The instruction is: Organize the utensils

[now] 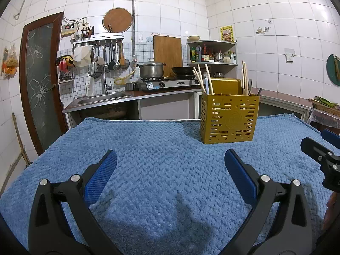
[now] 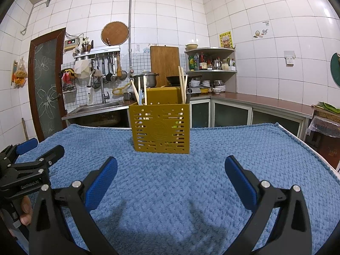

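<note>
Above the blue towel [image 1: 165, 148] on the table, the left tongs [image 1: 170, 163] hang with both fingers wide apart and hold nothing. The right tongs [image 2: 171, 165] beside them are spread apart too, also with nothing between. Farther ahead, near the far edge of the towel, a yellow utensil holder [image 2: 160, 128] stands upright. Chopsticks [image 1: 209, 78] stick up from its left and right sides. Behind it is the kitchen sink [image 1: 99, 98].

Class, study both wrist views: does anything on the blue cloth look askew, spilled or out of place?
Nothing stands out. The yellow utensil holder stands upright on the blue cloth, with chopsticks leaning loosely inside it. Nothing has spilled on the cloth. The left gripper and right gripper are open and hold nothing.
</note>
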The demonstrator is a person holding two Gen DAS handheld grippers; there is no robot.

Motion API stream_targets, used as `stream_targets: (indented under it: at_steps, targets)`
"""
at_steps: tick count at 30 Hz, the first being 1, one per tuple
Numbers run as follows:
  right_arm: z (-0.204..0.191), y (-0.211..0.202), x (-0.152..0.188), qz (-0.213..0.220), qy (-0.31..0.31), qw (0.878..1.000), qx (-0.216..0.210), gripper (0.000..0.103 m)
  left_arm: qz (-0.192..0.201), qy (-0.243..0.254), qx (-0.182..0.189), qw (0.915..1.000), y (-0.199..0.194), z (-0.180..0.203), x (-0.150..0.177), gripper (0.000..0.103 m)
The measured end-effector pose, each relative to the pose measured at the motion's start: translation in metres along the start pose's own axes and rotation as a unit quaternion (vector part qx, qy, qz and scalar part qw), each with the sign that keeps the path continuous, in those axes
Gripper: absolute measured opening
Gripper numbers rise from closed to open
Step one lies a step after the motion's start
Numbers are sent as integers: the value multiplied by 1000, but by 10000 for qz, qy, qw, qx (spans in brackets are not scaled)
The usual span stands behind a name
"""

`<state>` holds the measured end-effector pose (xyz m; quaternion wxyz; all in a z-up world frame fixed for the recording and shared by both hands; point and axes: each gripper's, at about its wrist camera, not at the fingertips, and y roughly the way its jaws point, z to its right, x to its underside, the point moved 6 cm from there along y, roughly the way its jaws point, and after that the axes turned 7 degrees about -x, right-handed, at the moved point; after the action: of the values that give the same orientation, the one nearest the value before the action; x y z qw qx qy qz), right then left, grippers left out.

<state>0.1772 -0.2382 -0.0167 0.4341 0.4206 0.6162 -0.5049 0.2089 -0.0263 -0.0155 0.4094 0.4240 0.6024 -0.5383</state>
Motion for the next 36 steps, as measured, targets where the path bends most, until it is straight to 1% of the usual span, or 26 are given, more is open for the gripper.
stream_targets:
  at_steps: [36]
  targets:
    - [0,0,-2,-9,6,10000,-2,99,8,0,29,10000,2,3,-2,98]
